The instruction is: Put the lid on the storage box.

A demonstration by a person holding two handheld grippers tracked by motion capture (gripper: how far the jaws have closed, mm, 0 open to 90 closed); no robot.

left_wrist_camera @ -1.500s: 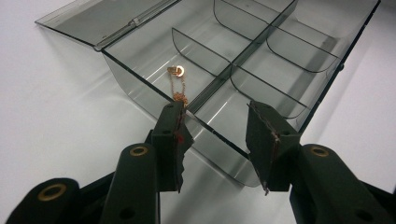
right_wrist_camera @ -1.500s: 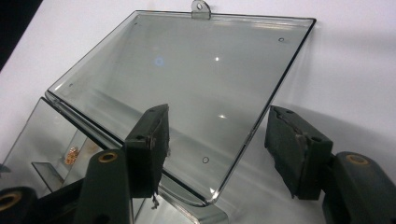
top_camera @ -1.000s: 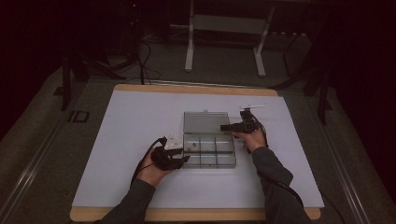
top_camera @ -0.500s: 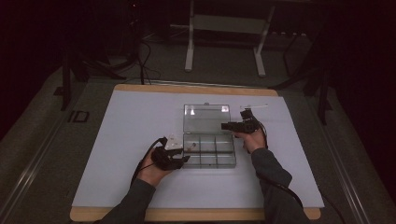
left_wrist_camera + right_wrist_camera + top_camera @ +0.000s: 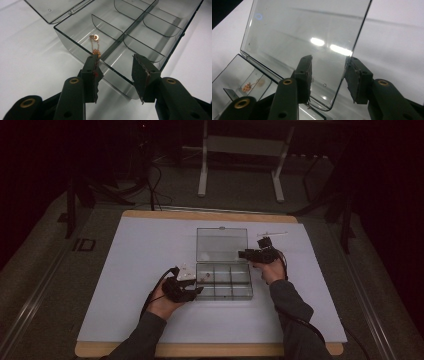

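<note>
No text, label, brand or number can be read anywhere. A dark mark on the floor [image 5: 86,244] left of the table [image 5: 150,240] looks like two characters, but it is too dim and small to make out.

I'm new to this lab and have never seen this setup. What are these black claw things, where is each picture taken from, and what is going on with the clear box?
A person sits at a table covered with a white sheet and holds a hand-held gripper in each hand. One picture looks down from above; the other two come from cameras riding on each gripper, looking along its two black jaws.

On the sheet stands a clear plastic box with dividers, its lid raised. A thin gold-coloured chain lies in one compartment.

The left gripper is open at the box's near wall, holding nothing. The right gripper has its jaws on either side of the lid's edge; they have just been closing, but the pads do not yet seem to press on it.
</note>
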